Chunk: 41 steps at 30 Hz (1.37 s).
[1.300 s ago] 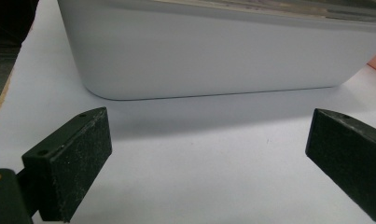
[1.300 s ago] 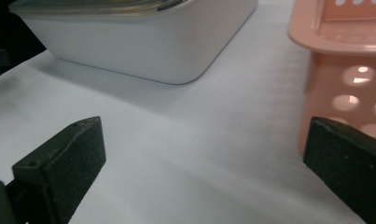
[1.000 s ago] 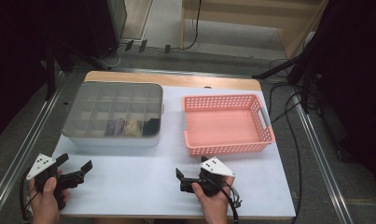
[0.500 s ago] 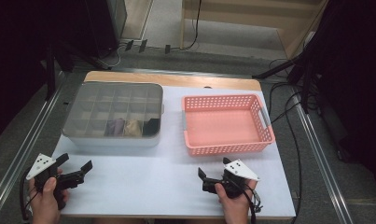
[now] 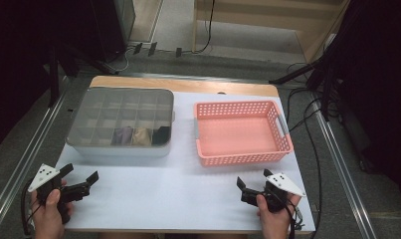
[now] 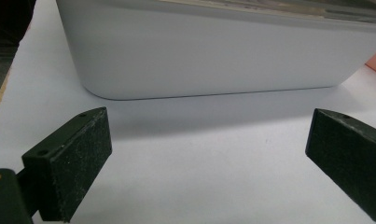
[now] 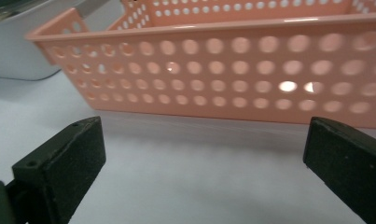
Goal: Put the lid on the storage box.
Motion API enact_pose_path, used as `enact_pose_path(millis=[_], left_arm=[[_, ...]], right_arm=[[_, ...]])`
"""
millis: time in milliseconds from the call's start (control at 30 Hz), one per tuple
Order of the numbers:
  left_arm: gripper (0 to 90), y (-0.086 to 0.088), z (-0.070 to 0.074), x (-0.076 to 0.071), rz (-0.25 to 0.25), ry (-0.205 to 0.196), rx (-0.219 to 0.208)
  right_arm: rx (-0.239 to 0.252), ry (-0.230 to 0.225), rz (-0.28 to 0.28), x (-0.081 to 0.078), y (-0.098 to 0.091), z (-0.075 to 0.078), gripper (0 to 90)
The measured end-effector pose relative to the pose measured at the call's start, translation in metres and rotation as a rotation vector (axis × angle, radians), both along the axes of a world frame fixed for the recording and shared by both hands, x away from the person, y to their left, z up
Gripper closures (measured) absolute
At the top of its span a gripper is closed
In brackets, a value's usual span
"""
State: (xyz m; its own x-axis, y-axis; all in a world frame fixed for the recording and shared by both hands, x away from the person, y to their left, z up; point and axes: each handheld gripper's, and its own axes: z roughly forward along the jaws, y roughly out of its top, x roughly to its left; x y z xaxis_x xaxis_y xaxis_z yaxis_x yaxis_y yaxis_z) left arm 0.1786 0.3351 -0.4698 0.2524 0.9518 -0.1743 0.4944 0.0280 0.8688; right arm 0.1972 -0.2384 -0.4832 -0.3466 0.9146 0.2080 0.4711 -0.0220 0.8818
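Pink basket (image 7: 251, 84) beyond parted jaws

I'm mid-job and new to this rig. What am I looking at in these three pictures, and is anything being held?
No robot arm here: a person holds a handheld two-jaw gripper in each hand. The high view looks down on the table; the left gripper and right gripper sit at its near edge. The other two pictures come from cameras riding on each gripper. The left gripper view faces the side of the grey compartment box, whose lid is on. The right gripper view faces the pink perforated basket, which looks empty. Both grippers are open, holding nothing.
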Motion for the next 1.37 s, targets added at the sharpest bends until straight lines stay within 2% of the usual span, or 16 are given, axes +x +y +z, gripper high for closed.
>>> enact_pose_path(millis=[167,467,533,600,733,867,967,1067,1233,1367], left_arm=[[0.8,0.0,0.0,0.0,0.001,-0.003,0.001],[0.9,0.0,0.0,0.0,0.002,-0.003,0.001],[0.8,0.0,0.0,0.0,0.001,-0.004,0.001],[0.8,0.0,0.0,-0.001,0.001,-0.005,-0.002],[0.9,0.0,0.0,-0.001,0.002,-0.007,-0.001],[0.8,0.0,0.0,-0.001,-0.001,-0.007,-0.001],[0.8,0.0,0.0,-0.001,-0.006,-0.005,-0.002],[0.8,0.0,0.0,-0.001,-0.009,-0.006,-0.002],[0.8,-0.001,0.0,-0.001,-0.009,-0.007,-0.001],[0.8,0.0,0.0,0.0,-0.01,-0.001,-0.002]], right_arm=[[-0.004,0.016,-0.057,-0.003,-0.028,-0.002,0.0],[-0.013,0.008,-0.14,-0.008,-0.075,-0.006,0.0],[-0.021,0.013,-0.152,-0.008,-0.083,-0.008,0.0],[-0.054,0.016,-0.16,-0.01,-0.089,-0.009,0.0],[-0.055,0.003,-0.169,-0.013,-0.1,-0.009,0.0],[-0.014,-0.001,-0.145,-0.015,-0.106,-0.011,0.0],[-0.057,-0.018,-0.119,-0.017,-0.101,-0.012,2.3],[-0.099,-0.014,-0.125,-0.017,-0.096,-0.013,4.6],[-0.048,-0.003,-0.15,-0.016,-0.102,-0.013,4.7],[-0.056,-0.001,-0.15,-0.016,-0.102,-0.013,5.0]])
